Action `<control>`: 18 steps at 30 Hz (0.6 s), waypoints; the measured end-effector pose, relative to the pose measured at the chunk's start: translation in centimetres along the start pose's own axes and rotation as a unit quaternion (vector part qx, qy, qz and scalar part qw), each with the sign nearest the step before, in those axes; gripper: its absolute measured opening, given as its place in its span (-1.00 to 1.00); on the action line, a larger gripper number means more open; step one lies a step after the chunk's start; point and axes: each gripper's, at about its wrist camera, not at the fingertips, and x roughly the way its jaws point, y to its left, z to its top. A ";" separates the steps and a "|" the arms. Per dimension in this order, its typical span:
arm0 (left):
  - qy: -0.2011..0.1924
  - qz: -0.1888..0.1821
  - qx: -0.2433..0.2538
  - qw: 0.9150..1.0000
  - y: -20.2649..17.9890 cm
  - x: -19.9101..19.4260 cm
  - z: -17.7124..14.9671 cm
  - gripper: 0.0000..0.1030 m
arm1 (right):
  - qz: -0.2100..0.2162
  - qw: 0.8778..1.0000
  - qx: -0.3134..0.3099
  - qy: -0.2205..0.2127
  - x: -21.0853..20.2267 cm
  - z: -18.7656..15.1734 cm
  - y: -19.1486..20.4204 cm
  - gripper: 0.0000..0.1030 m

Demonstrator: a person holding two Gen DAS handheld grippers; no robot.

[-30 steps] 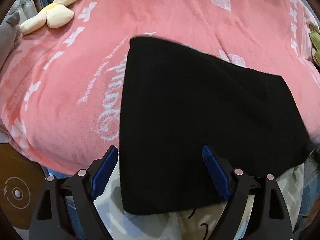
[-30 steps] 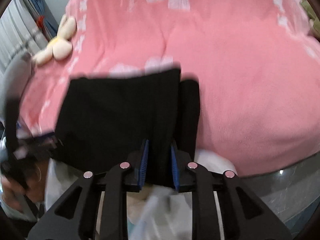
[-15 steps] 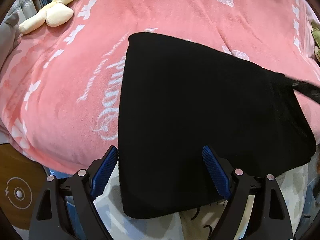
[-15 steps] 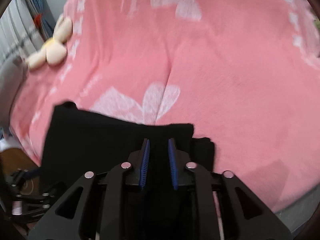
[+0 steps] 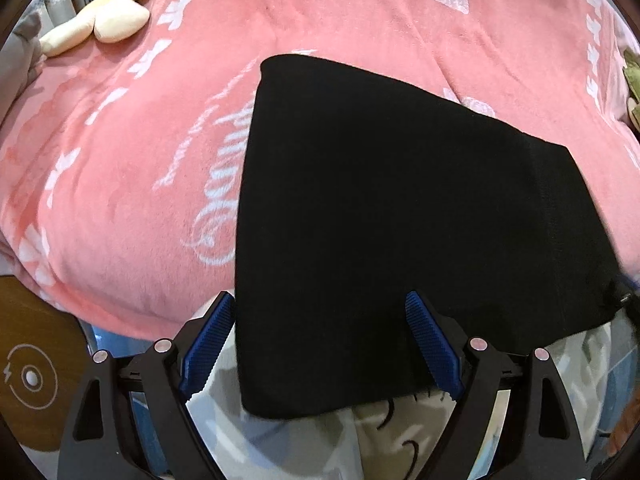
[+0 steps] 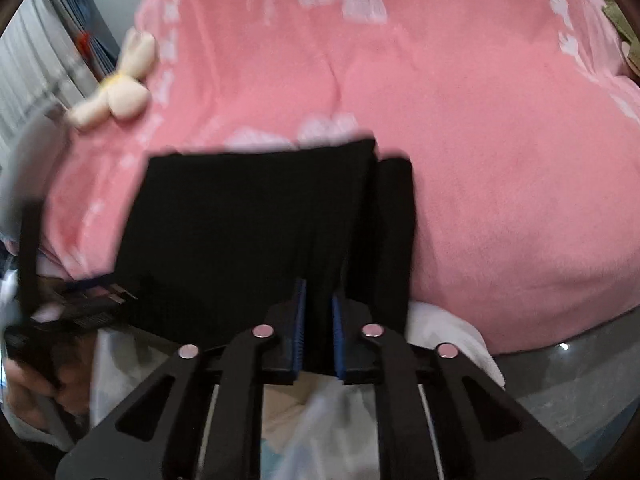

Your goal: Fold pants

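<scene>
The black pants (image 5: 400, 208) lie folded into a rough rectangle on the pink blanket (image 5: 120, 160), their near edge hanging over the bed's front edge. My left gripper (image 5: 320, 340) is open, its blue pads either side of the near left corner of the cloth, gripping nothing. In the right wrist view the pants (image 6: 248, 232) appear with a narrow folded strip along their right side. My right gripper (image 6: 318, 328) is shut on the pants' near right edge, black cloth pinched between its blue pads.
A cream plush toy (image 5: 104, 20) lies at the far left of the bed and also shows in the right wrist view (image 6: 116, 92). Light patterned fabric (image 5: 320, 440) lies below the bed edge. A round wooden object (image 5: 28, 376) is at the lower left.
My right gripper swung forward over the pants and came back toward the bed's front edge, still pinching the cloth. The pants' right side shifted. My left gripper stayed open and nearly still.
</scene>
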 end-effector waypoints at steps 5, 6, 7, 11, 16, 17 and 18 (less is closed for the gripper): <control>-0.016 0.003 0.000 1.000 0.6 -0.6 -0.2 0.67 | -0.032 0.999 -0.011 0.019 1.4 -0.5 -1.2 -0.70; -0.004 0.006 -0.002 1.000 0.6 -0.1 -0.3 0.67 | -0.016 1.000 0.007 0.014 1.5 -1.0 -2.1 -0.60; -0.001 0.005 -0.010 1.000 0.9 0.0 -0.4 0.67 | -0.003 0.999 0.031 0.006 0.8 -1.0 -2.4 -0.55; -0.006 -0.014 -0.019 1.000 1.8 -0.4 -0.7 0.67 | -0.030 0.999 0.032 -0.024 -1.2 -0.2 -2.0 0.16; 0.021 -0.033 -0.022 0.999 1.8 1.7 -0.1 0.68 | -0.032 0.998 0.057 0.001 0.0 -0.4 -3.6 0.27; 0.017 -0.030 -0.021 0.999 1.8 1.8 -0.1 0.68 | -0.025 0.997 0.067 0.004 0.3 -0.6 -3.7 0.28; 0.014 -0.026 -0.017 0.999 1.7 1.8 -0.1 0.68 | -0.021 0.997 0.074 0.008 0.6 -0.9 -3.7 0.31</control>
